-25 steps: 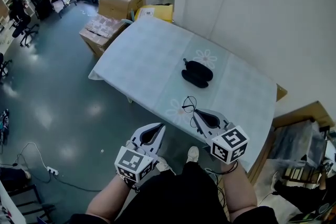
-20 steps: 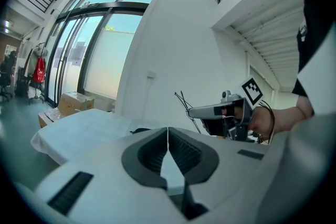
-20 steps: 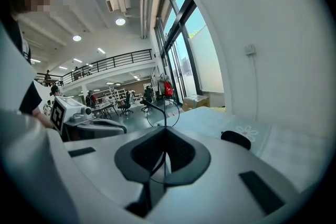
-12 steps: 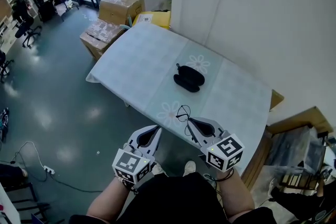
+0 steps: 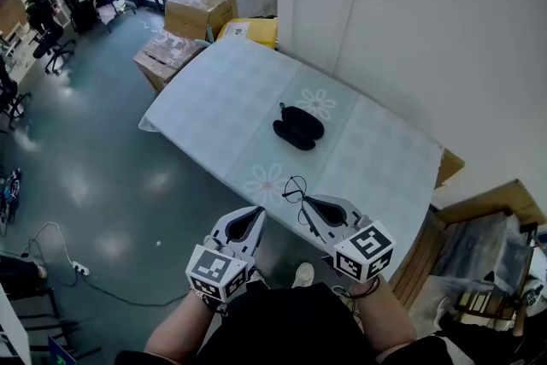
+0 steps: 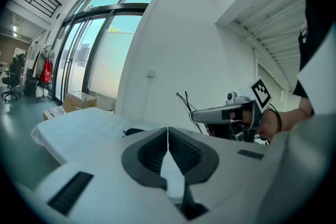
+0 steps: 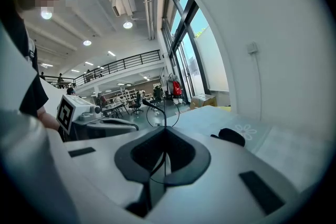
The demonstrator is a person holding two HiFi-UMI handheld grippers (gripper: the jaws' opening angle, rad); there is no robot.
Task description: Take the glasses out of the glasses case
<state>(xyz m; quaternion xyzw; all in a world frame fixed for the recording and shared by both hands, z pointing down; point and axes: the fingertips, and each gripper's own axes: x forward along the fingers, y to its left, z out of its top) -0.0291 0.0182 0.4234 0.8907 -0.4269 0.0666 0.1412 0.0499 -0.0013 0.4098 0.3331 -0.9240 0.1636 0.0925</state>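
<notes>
The black glasses case (image 5: 297,128) lies in the middle of the pale tablecloth-covered table (image 5: 222,98), and it shows small in both gripper views (image 6: 133,131) (image 7: 231,136). My right gripper (image 5: 304,203) is shut on a thin wire-framed pair of glasses (image 5: 295,189), held in the air off the table's near edge. The glasses (image 7: 160,112) rise from its closed jaws (image 7: 165,129). My left gripper (image 5: 259,213) hangs beside it, lower left, with its jaws (image 6: 167,128) pressed together on nothing. From the left gripper view the right gripper (image 6: 223,113) and glasses (image 6: 185,104) show in profile.
Cardboard boxes (image 5: 200,9) (image 5: 167,54) and a yellow package (image 5: 253,30) stand on the floor beyond the table's far end. A white wall (image 5: 410,38) runs along the table's right side. A wooden shelf (image 5: 487,209) stands at right. A cable (image 5: 51,256) lies on the floor at left.
Both grippers have drawn back from the table towards the person, the right one still holding the glasses. The case now lies farther from them.
</notes>
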